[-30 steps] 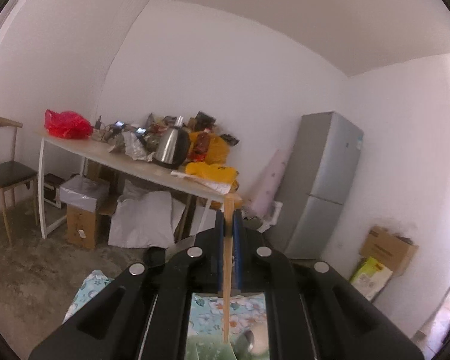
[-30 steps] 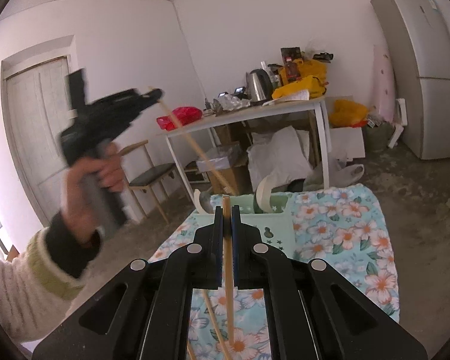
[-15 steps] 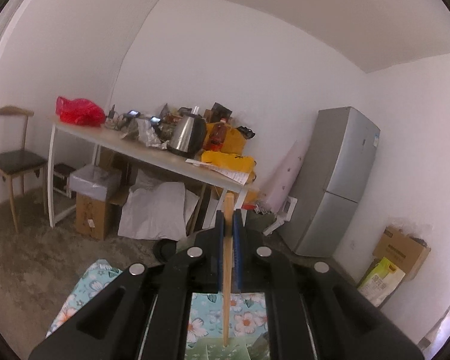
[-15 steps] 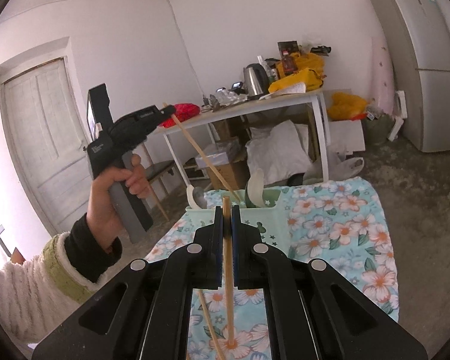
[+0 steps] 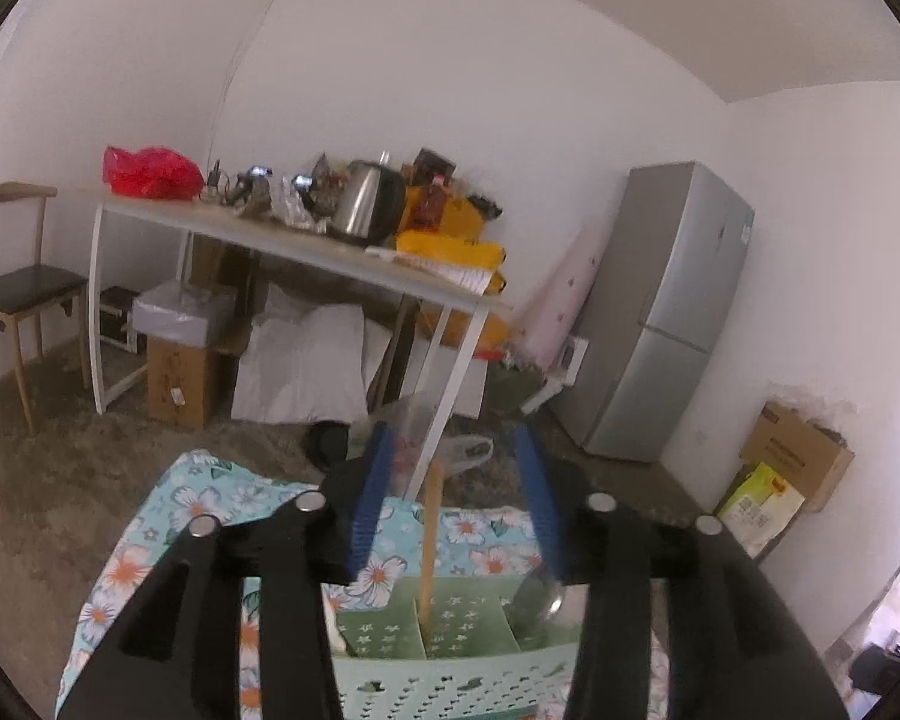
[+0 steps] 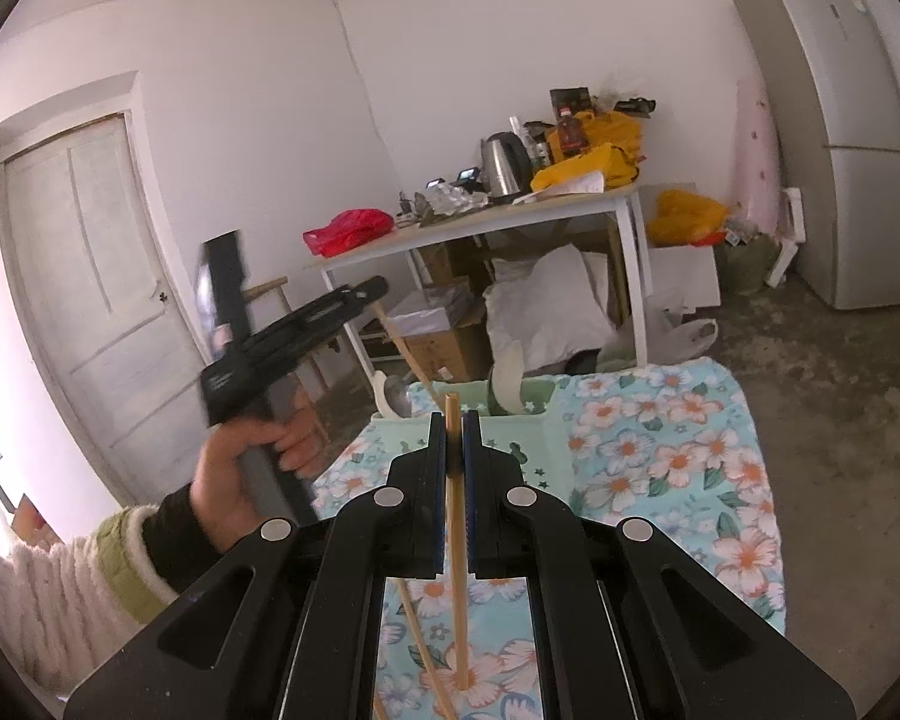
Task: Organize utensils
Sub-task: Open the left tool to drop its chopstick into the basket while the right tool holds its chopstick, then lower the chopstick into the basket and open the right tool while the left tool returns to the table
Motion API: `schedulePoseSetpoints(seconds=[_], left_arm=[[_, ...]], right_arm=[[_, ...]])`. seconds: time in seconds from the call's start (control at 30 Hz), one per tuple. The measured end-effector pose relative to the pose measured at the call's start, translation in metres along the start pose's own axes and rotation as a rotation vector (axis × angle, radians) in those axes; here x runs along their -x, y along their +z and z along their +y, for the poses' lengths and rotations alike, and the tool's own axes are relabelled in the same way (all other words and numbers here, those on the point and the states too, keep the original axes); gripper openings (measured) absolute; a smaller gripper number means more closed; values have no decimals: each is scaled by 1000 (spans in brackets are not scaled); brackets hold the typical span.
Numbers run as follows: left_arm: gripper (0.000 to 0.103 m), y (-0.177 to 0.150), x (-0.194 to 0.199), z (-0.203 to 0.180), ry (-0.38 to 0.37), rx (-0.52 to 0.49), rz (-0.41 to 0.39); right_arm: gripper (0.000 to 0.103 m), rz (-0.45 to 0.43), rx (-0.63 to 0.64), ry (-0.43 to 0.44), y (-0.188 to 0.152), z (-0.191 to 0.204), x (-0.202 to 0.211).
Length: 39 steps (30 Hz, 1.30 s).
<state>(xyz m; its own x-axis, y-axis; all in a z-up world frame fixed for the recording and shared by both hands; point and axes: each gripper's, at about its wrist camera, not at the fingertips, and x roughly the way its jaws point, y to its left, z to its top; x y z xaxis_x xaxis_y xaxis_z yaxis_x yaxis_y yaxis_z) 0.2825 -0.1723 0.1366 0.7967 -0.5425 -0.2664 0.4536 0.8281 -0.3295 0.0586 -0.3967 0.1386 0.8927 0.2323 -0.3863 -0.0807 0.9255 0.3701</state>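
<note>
1. Chopstick (image 5: 429, 546) stands upright in green utensil caddy (image 5: 450, 654), between the left gripper (image 5: 456, 504) jaws, which have just been opening, not touching it.
2. Right gripper (image 6: 456, 480) jaws clamped on second chopstick (image 6: 455, 540), nearer than caddy, over floral cloth (image 6: 660, 456).

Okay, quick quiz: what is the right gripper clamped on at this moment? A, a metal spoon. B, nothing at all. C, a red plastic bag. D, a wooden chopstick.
D: the right gripper has its blue pads closed against a wooden chopstick that stands upright between them above the floral cloth.
</note>
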Motion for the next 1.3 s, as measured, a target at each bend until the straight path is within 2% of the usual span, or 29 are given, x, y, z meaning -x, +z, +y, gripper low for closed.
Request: schedulePoseSetpoints(seconds=[0.23,0.33,0.6,0.7,0.83,0.97,1.1,1.3], left_arm=[[56,4,58,17,-14,54,-21],[62,-5,86,27,-6,56,-7],[78,-68,141,62,14,34,100],[81,-101,156,80,21,57,159],[84,-134,174,95,67,85,187],[86,-147,186,105,82,85,191],[89,-150,192,115,90,80,179],[92,-147,191,122,93,68,172]], right_arm=[[3,-30,3,-5,11,12,5],[3,-68,25,-10,23,22,6],[3,-205,138,-54,75,60,-15],[3,-263,200,-86,93,76,-38],[3,-295,261,-132,104,88,-73],[3,-309,335,-195,103,92,-112],[3,-284,371,-232,89,88,-145],[4,-206,329,-210,57,79,-154]])
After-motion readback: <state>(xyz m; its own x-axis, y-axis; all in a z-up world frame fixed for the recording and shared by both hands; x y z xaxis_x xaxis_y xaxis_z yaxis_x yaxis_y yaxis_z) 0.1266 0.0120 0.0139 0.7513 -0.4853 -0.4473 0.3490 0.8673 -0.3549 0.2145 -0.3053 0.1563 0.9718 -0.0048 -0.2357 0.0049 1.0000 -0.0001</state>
